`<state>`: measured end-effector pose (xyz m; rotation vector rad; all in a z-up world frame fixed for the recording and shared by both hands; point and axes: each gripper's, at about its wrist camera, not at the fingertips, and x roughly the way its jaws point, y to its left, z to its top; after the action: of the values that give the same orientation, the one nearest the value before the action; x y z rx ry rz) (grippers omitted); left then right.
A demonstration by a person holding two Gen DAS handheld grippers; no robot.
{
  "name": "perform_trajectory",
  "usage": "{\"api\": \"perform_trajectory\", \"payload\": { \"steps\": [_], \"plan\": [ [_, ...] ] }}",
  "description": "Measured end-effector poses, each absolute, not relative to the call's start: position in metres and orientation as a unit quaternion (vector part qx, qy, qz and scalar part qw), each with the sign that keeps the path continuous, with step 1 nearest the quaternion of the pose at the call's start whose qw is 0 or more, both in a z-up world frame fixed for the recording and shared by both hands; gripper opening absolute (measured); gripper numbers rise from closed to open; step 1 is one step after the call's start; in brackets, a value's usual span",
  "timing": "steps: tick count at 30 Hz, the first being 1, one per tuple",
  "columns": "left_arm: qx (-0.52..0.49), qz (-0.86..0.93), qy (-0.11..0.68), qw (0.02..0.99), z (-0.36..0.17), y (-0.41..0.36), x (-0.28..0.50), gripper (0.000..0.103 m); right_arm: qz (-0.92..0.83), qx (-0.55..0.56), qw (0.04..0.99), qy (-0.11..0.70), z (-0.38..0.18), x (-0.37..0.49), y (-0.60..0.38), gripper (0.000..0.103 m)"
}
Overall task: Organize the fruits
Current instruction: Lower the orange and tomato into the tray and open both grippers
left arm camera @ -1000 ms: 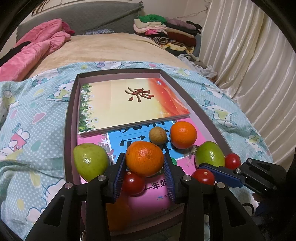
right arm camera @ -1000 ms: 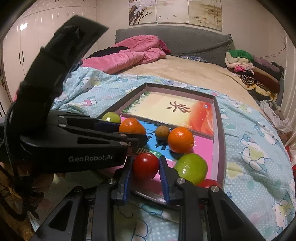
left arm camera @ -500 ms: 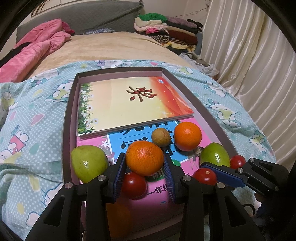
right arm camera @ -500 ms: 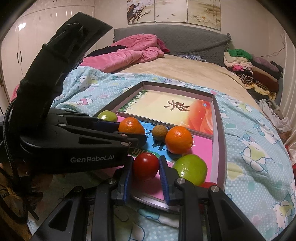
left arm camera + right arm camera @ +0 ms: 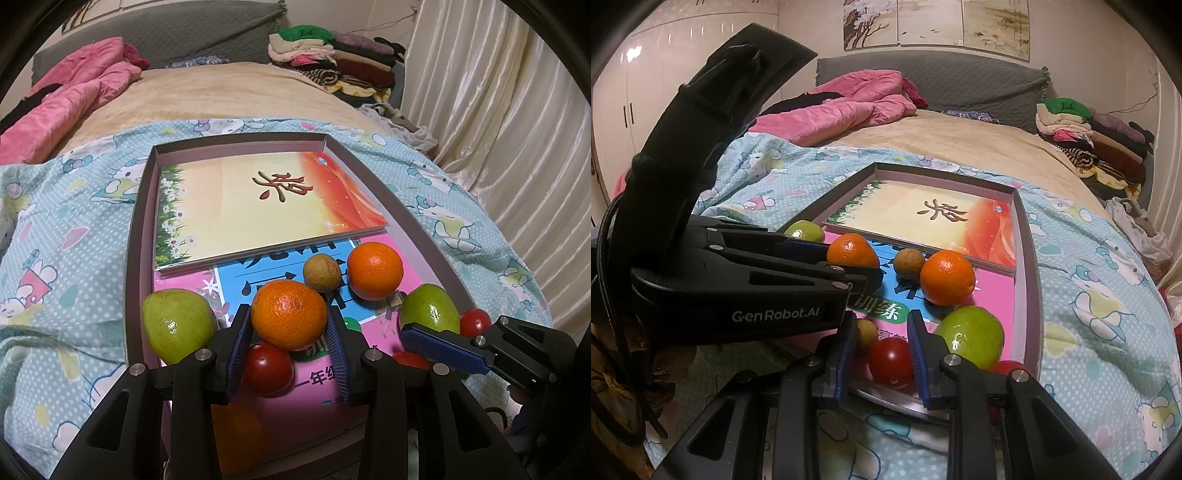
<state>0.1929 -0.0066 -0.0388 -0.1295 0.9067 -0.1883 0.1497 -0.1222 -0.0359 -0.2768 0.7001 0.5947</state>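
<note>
My left gripper (image 5: pixel 289 341) holds an orange (image 5: pixel 289 319) between its pads, above the shallow tray (image 5: pixel 138 236) on the bed. Just under this orange, between my left fingers, lies a small tomato (image 5: pixel 267 367) – I do not grip it. My right gripper (image 5: pixel 882 356) is closed on another small tomato (image 5: pixel 892 360). Beyond my right fingers sit a green fruit (image 5: pixel 971 338), a second orange (image 5: pixel 947 277) and a small brown fruit (image 5: pixel 908 263) – all on the books (image 5: pixel 923 218) in the tray

Fruits in the shallow grey cardboard tray (image 5: pixel 136 236)

Round orange mandarin (image 5: pixel 289 314) clamped between blue fingers (image 5: pixel 239 341); small red tomato (image 5: pixel 892 360) likewise gripped. Second orange mandarin (image 5: pixel 375 270), brown longan (image 5: pixel 321 271), two green pears (image 5: pixel 178 325) (image 5: pixel 430 308) rest on books.
</note>
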Motion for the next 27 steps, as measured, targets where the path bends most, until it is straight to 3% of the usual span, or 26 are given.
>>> {"api": "perform_trajectory", "payload": {
  "steps": [10, 23, 27],
  "plan": [
    [-0.06, -0.087, 0.441, 0.891, -0.038, -0.007, 0.192, 0.044, 0.282, -0.131, 0.893, 0.327, -0.032, 0.146, -0.125, 0.037],
    [-0.075, -0.089, 0.441, 0.89, -0.031, -0.006, 0.186, 0.058, 0.276, -0.14, 0.897, 0.315, -0.028, 0.142, -0.125, 0.039],
    [-0.078, -0.089, 0.435, 0.893, -0.026, -0.006, 0.185, 0.063, 0.273, -0.14, 0.901, 0.307, -0.025, 0.139, -0.126, 0.045]
  ]
}}
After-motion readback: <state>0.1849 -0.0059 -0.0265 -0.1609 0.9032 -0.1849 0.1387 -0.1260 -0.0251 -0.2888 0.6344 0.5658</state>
